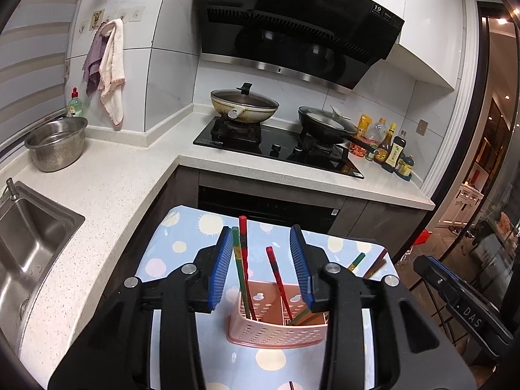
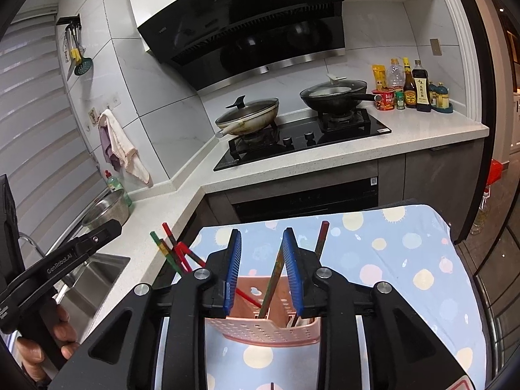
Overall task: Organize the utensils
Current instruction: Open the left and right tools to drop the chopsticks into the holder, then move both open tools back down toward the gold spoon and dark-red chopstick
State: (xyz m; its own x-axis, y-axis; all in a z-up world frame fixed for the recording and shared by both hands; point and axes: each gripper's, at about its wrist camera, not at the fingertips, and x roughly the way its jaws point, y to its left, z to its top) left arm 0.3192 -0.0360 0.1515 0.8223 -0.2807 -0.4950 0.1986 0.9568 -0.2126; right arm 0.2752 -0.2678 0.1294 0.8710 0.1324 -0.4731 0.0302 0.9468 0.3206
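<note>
Chopsticks stand leaning in a pink basket on the table — both left tongs and right tongs gape wide, gripping nothing.

White tiled walls fill the frame's top, a black hood upper centre, blinds at left, speckled white counter across the middle.
</note>
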